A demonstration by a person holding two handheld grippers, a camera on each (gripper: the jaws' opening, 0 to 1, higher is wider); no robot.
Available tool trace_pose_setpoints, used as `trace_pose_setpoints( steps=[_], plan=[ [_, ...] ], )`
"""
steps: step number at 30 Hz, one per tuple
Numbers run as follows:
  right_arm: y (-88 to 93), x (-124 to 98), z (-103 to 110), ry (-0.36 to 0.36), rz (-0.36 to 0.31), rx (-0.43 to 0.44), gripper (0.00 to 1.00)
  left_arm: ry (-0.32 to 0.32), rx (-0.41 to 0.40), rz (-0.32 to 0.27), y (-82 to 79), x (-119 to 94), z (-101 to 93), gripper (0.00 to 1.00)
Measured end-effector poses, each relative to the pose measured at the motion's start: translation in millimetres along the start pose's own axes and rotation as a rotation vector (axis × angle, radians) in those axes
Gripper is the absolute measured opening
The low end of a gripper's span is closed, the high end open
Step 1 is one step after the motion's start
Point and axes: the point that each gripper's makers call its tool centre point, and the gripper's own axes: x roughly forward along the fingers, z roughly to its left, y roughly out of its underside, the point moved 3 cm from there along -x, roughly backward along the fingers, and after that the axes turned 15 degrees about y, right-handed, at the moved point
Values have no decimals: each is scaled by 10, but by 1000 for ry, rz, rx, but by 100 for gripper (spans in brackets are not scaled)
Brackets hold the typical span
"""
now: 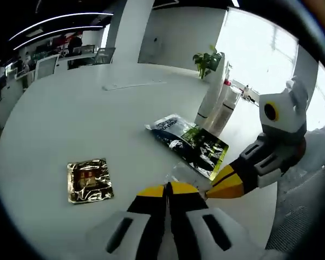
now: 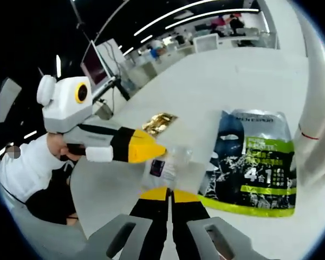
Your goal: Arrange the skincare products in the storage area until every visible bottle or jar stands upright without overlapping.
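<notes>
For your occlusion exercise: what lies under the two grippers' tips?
A clear bottle lying on the white table, beside the mask pouch. The tips hide part of it.

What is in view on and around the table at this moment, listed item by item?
white round table: one, under everything
dark sachet with green band: one, flat on the table
gold foil sachet: one, flat, apart from the dark one
small clear bottle: one, dark label, lying between both grippers' tips
white bottles: two, upright at the table's far edge
potted plant: one, green, behind those bottles
left gripper: yellow-tipped fingers closed together at the bottle
right gripper: yellow-tipped fingers closed together at the bottle
</notes>
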Motion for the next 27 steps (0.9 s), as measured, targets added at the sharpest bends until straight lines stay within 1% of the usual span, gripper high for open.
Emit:
trace_pose_setpoints(
  steps=[16, 27],
  plan=[
    [54, 34, -44, 20, 14, -29, 0, -14, 47, 30, 68, 92, 5, 0],
    [42, 41, -73, 32, 11, -34, 0, -26, 60, 24, 67, 120, 15, 0]
  ],
)
